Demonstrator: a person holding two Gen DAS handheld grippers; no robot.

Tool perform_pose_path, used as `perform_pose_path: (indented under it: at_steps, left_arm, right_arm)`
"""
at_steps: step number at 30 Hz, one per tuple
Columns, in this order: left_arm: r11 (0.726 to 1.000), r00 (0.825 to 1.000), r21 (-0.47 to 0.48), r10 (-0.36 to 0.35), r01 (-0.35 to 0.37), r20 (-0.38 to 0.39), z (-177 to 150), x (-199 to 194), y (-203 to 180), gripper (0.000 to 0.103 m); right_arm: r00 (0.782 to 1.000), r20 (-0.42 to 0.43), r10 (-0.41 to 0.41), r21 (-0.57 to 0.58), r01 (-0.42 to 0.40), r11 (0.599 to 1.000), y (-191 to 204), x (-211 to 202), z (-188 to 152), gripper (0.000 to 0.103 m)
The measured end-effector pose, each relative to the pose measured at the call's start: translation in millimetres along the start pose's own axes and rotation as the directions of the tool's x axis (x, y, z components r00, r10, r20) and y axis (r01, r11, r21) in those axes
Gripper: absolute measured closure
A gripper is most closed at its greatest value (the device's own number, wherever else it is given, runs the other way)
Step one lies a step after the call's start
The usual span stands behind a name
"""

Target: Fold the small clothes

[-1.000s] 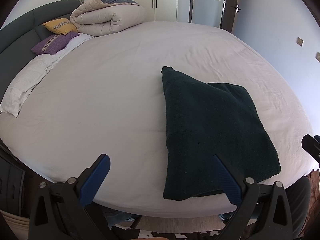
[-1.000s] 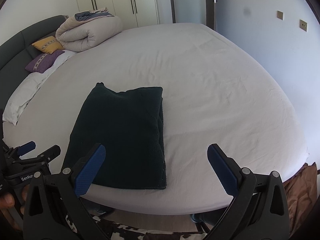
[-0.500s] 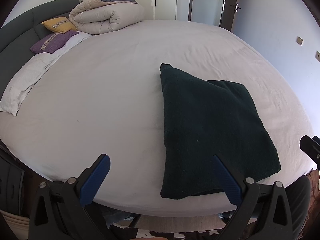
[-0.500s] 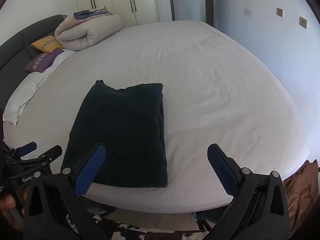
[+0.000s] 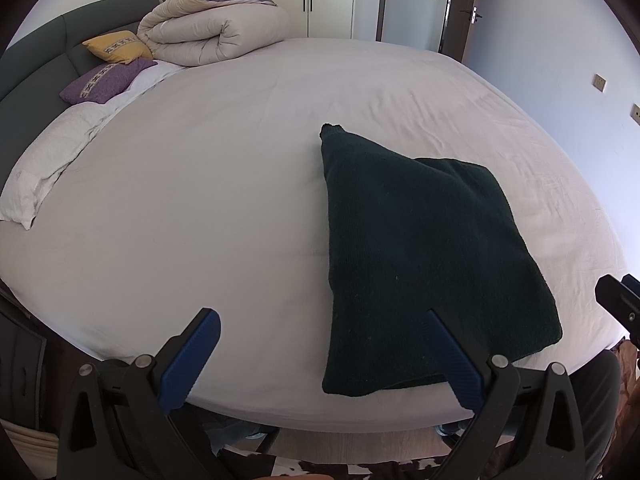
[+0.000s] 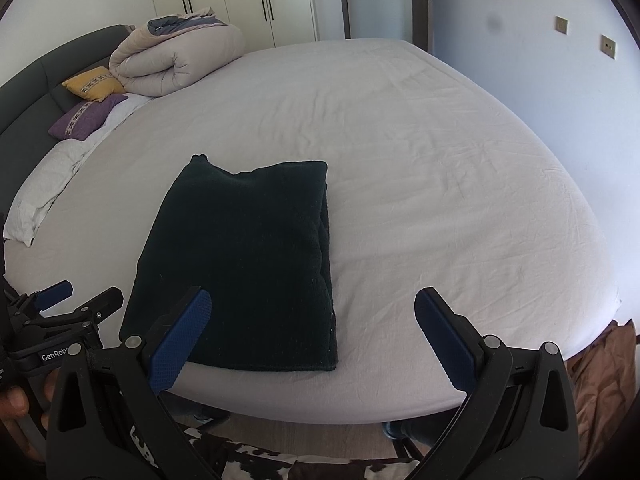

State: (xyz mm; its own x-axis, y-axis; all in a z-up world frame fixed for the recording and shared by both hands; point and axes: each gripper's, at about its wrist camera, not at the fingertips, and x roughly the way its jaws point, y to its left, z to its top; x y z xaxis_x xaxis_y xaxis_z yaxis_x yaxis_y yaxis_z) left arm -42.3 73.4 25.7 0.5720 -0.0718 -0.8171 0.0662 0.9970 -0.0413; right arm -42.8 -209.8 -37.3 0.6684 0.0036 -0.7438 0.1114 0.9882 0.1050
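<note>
A dark green knitted garment (image 5: 420, 248) lies folded into a flat rectangle on the white bed sheet (image 5: 200, 184), close to the near edge. The right wrist view shows the same garment (image 6: 248, 256) with a thick folded edge along its right side. My left gripper (image 5: 320, 344) is open and empty, held back over the bed's near edge, its right finger in front of the garment's near part. My right gripper (image 6: 312, 328) is open too, with nothing between its fingers, just short of the garment's near right corner. The left gripper (image 6: 76, 304) also shows at the lower left there.
A rolled beige duvet (image 5: 216, 32) sits at the far left by the dark headboard (image 5: 36, 64), with a yellow cushion (image 5: 118, 46), a purple cushion (image 5: 106, 80) and a white pillow (image 5: 44, 168). A wall runs along the right. Brown cloth (image 6: 600, 368) lies below the bed's near right edge.
Both grippers have drifted slightly, so the garment sits a touch lower and nearer in view. Both stay open and empty. The garment has not moved on the bed.
</note>
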Motion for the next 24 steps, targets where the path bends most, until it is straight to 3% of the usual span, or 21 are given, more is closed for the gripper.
perform_pose_path:
  at_steps: [24]
  left_arm:
    - [1.0, 1.0, -0.005, -0.004, 0.004, -0.01, -4.1, 4.5, 3.1, 0.0]
  right_arm:
    - [1.0, -0.023, -0.004, -0.013, 0.004, 1.0, 6.4, 9.6, -1.0, 0.0]
